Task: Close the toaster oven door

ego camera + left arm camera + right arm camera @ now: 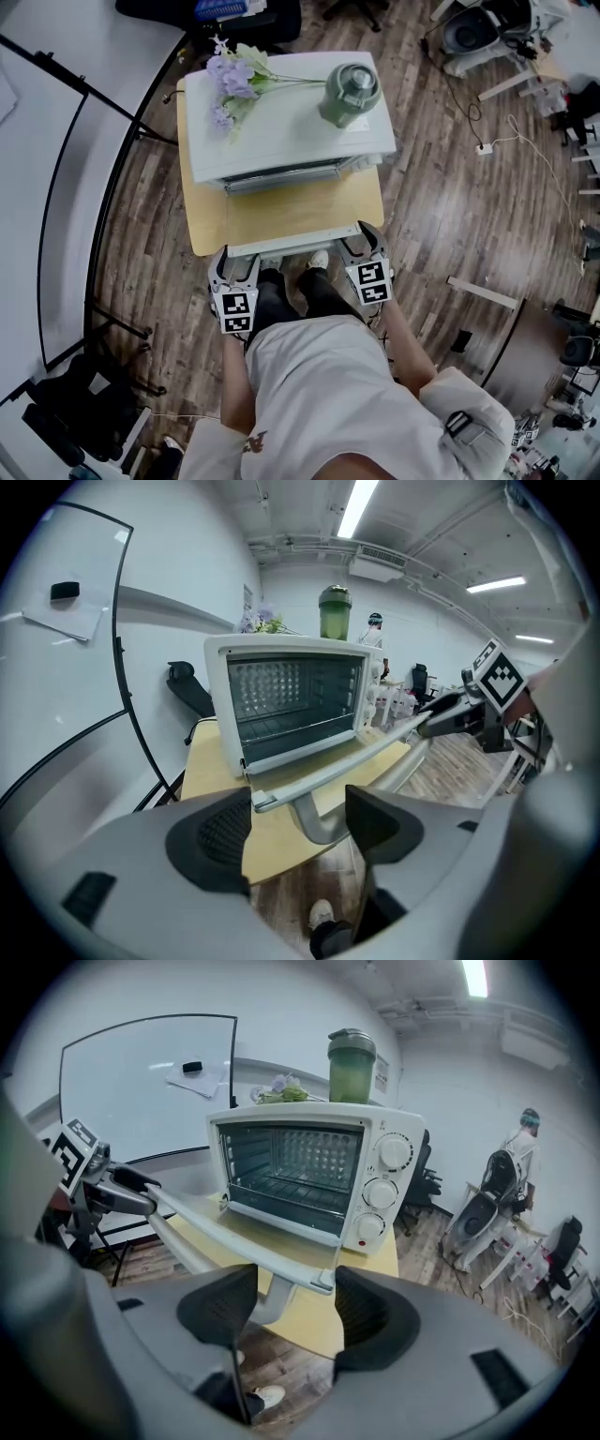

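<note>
**A:** Where did the toaster oven (309,1162) door (272,1227) stand?

**B:** It was dropped open, about level, jutting out of the cavity toward both tongs. Nothing of the closing looked done beyond getting into place, so the whole swing up to the oven face was left.

**A:** And the tongs?

**B:** The left tongs (298,810) stood wide around the left end of the door handle (337,766). The right tongs (295,1288) stood half-wide around its right end. The pads looked clear of the bar on both, so I judged neither squeezed it.

**A:** Room to move?

**B:** Plenty above and ahead of the tongs, since the arc up to the oven face held nothing. The desk (281,220) edge lay just beneath the door, with wood floor below the tongs. A green jar (349,94) and flowers (230,80) sat on the oven's top, beyond the door's reach.
</note>
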`<state>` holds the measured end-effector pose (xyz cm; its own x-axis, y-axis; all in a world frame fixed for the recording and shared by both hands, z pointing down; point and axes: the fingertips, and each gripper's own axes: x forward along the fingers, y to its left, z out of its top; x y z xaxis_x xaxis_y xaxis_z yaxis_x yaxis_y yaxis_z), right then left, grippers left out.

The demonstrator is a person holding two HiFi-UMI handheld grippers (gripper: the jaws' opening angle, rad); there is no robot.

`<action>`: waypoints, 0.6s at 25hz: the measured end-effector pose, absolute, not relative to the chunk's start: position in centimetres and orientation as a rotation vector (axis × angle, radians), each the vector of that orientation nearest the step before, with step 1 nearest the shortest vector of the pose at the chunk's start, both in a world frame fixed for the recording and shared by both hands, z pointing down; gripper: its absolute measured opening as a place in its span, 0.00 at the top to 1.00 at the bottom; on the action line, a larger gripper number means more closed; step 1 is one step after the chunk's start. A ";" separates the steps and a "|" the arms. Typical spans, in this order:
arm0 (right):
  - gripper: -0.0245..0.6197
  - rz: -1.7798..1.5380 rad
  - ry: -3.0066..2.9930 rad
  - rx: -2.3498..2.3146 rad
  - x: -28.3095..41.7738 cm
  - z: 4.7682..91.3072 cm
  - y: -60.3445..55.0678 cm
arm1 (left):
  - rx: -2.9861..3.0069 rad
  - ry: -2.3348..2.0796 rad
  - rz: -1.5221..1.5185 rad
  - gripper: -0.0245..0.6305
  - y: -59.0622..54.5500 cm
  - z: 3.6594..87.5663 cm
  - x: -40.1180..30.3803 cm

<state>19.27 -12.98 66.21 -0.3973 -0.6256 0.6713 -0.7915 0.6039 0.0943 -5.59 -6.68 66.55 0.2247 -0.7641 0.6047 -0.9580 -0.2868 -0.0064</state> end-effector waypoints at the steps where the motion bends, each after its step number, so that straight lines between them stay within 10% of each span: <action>1: 0.56 0.291 -2.146 1.105 19.2 65.9 -12.9 | 2.138 -1.594 0.723 0.49 -6.7 66.5 -5.6; 15: 0.62 -0.163 -2.288 0.853 15.3 60.5 -9.8 | 2.176 -1.610 0.713 0.49 -7.6 64.6 -5.8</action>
<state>15.25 -9.80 60.52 -0.5540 -0.6188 0.5570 -0.5334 0.7775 0.3332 -5.80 -7.57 64.64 0.2315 -0.7826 0.5778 -0.9538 -0.2994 -0.0234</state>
